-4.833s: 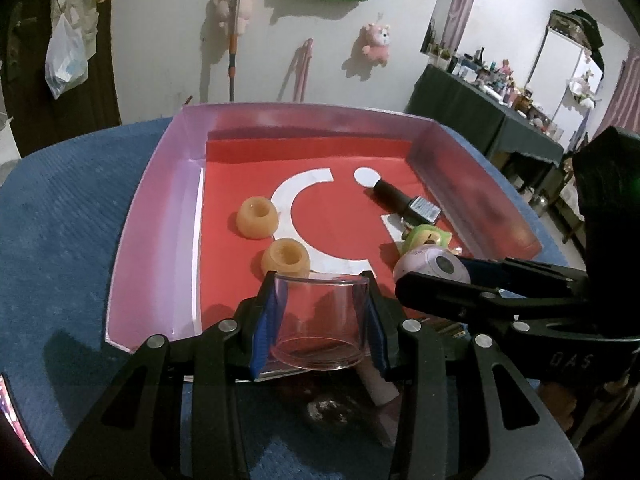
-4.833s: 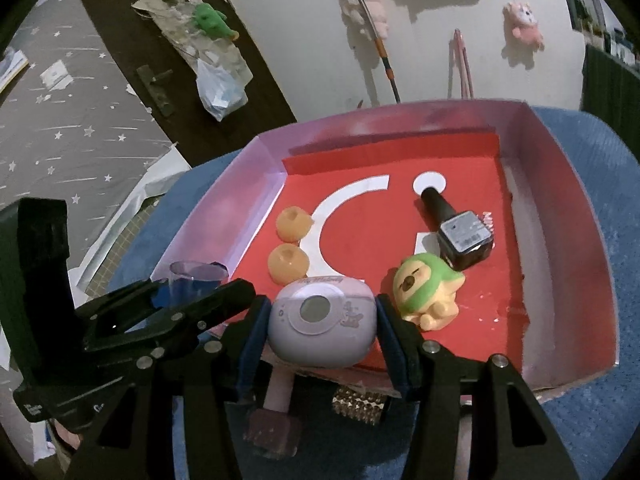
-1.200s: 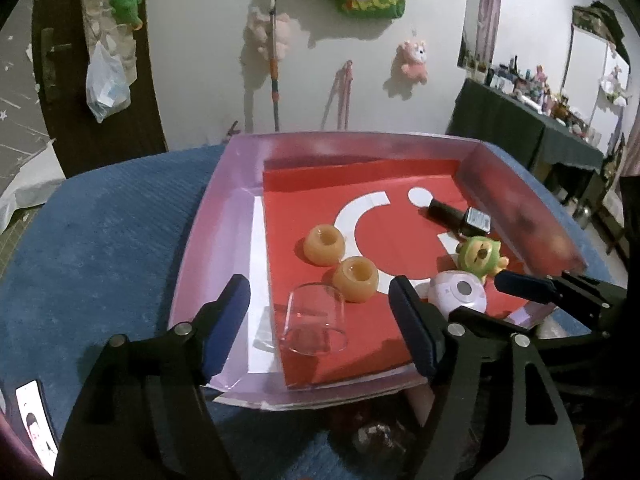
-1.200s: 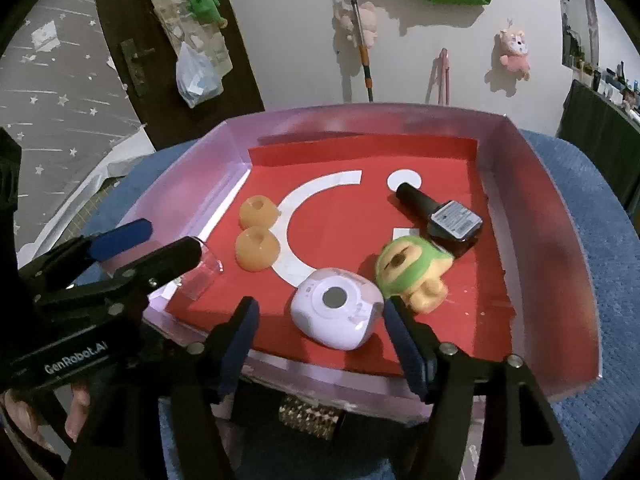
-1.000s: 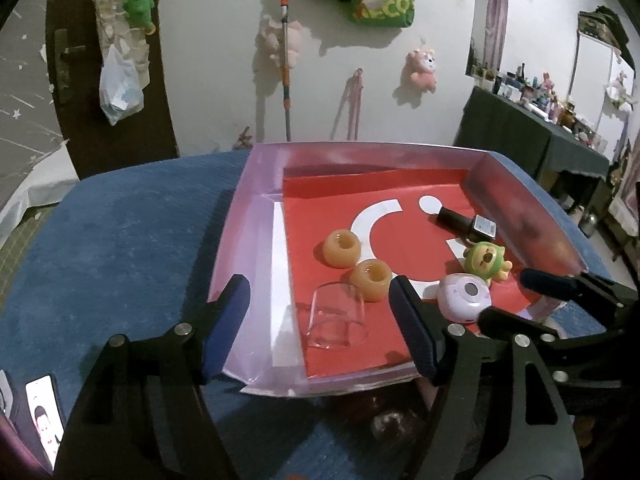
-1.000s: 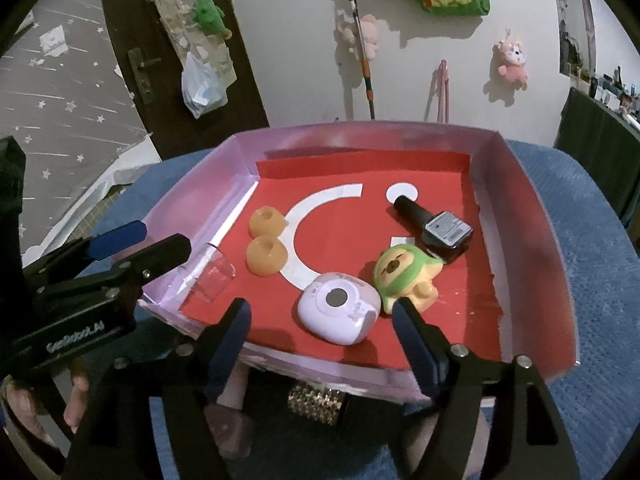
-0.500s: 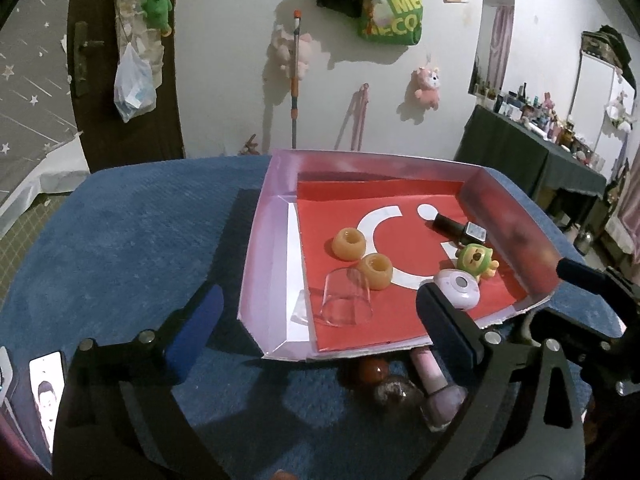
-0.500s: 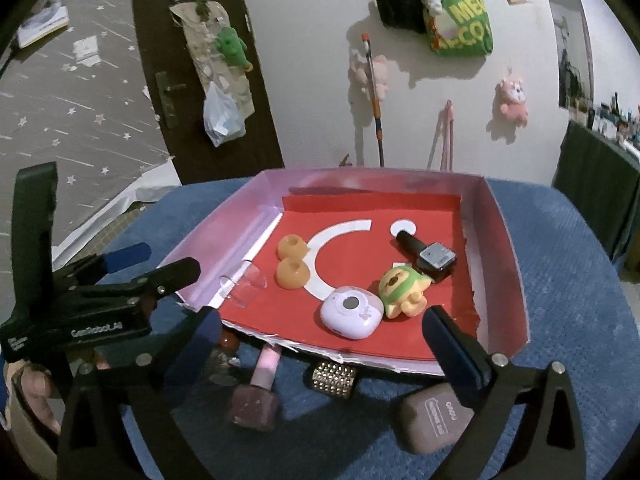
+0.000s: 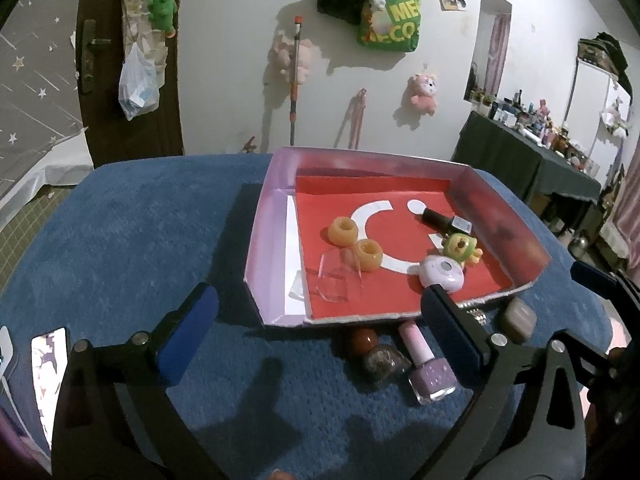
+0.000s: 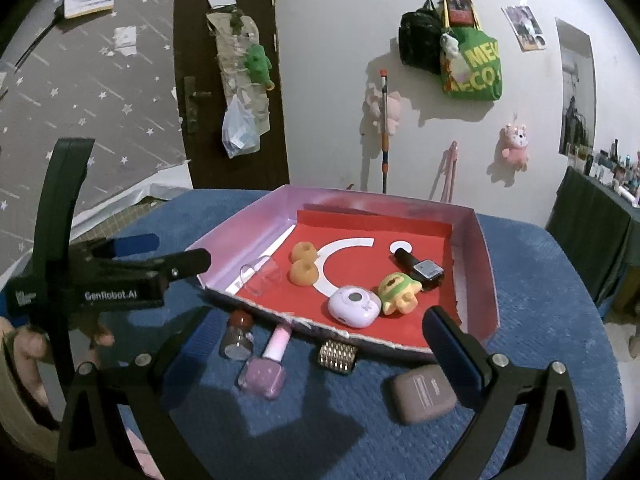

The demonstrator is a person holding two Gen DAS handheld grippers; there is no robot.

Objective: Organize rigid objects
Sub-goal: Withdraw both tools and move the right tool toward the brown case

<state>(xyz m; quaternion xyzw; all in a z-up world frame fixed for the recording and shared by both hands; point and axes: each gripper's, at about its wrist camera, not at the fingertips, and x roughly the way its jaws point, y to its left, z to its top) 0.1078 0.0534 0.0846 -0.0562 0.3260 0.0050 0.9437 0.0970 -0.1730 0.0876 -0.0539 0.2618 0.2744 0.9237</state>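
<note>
A pink tray (image 9: 266,216) with a red floor holds a clear cup (image 9: 334,276) lying tilted, two orange rings (image 9: 343,231), a lilac round case (image 9: 443,271), a green-capped toy (image 9: 461,247) and a dark bottle (image 9: 442,218). In front of the tray lie a pink nail polish bottle (image 10: 269,362), a small red-capped jar (image 10: 238,334), a studded metal piece (image 10: 337,354) and a brown case (image 10: 422,392). My left gripper (image 9: 320,332) is open and empty, in front of the tray. My right gripper (image 10: 324,344) is open and empty above the loose items.
The tray sits on a blue carpeted table (image 9: 132,232). A phone (image 9: 48,376) lies at the table's left front edge. The left gripper's body (image 10: 108,276) shows at the left of the right wrist view. A dark side table (image 9: 532,160) with bottles stands at the right.
Both grippers let go of the cup and the lilac case in the tray, opened wide, and pulled back and up. The loose items in front of the tray came into view.
</note>
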